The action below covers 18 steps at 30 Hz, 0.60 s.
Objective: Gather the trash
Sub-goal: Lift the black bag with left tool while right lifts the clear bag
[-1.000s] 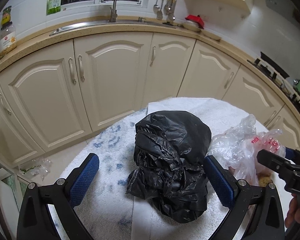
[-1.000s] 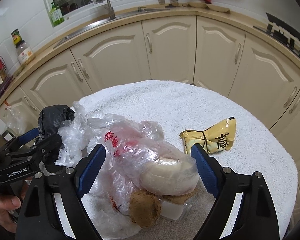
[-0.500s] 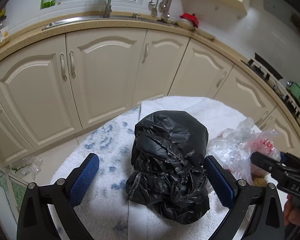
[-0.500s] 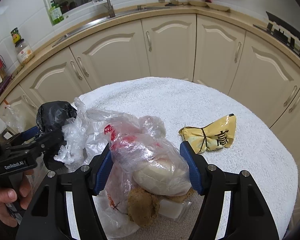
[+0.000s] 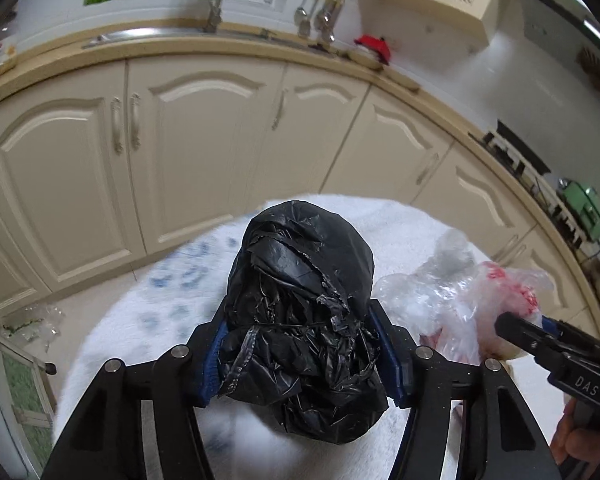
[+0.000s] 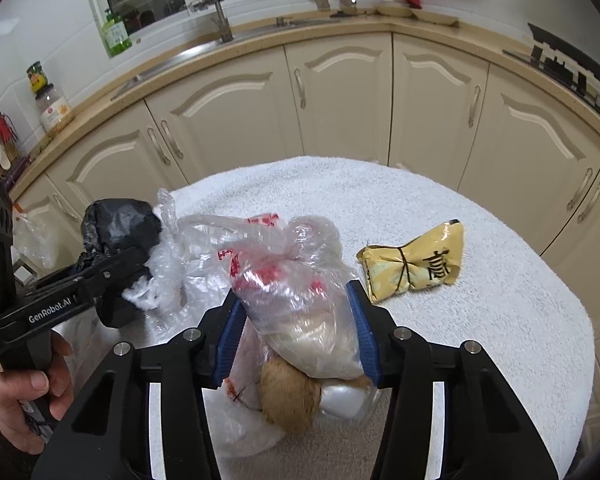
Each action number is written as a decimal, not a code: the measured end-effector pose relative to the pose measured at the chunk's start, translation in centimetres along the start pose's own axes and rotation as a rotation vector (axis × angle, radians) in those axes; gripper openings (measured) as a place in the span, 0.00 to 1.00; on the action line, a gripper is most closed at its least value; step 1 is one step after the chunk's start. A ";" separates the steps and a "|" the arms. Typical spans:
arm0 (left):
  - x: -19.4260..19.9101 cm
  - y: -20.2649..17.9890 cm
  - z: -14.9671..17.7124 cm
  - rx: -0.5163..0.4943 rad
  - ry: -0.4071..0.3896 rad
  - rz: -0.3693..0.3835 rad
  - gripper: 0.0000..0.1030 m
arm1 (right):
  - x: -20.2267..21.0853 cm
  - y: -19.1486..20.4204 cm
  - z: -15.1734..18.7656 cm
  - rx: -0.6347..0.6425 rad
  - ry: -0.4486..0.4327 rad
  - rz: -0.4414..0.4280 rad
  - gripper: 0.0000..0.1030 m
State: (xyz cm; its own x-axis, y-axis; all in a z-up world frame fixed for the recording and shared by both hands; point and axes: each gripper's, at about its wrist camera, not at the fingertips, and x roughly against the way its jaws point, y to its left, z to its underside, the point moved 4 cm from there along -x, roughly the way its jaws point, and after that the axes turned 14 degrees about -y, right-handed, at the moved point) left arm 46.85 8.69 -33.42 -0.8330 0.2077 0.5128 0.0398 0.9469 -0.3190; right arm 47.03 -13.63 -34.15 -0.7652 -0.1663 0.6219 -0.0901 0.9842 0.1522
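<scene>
A crumpled black trash bag lies on the white towel-covered round table. My left gripper is closing on it, with both blue pads against the bag's sides. A clear plastic bag with red print holds a pale bun. My right gripper is closing on this bag and its pads press into the plastic. Below it sit a brown lump and a small white container. A yellow snack wrapper lies loose to the right.
Cream cabinets and a counter with a sink curve behind the table. Loose clear plastic lies on the floor at the left. A hand holds the left gripper's handle. The table edge drops off to the right.
Both grippers' jaws have narrowed from wide apart onto their bags. The left gripper has moved forward, so the black bag now fills the space between its pads.
</scene>
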 end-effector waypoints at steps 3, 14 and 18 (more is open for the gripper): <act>2.2 0.6 0.4 -0.003 -0.020 -0.023 0.56 | 0.9 -0.2 0.0 -0.009 -0.008 -0.008 0.49; 10.1 -4.0 3.7 -0.100 -0.051 -0.019 0.56 | 4.6 -0.2 1.4 -0.038 -0.032 -0.025 0.45; 13.4 -5.8 4.8 -0.126 -0.065 0.005 0.56 | 6.6 -0.4 2.0 -0.052 -0.052 -0.032 0.44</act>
State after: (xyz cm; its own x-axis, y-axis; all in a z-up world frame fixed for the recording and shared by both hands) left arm 32.78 4.76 -28.53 -0.8665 0.2002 0.4573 0.1097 0.9700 -0.2168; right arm 40.70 -15.02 -31.63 -0.7948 -0.1930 0.5753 -0.0829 0.9737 0.2122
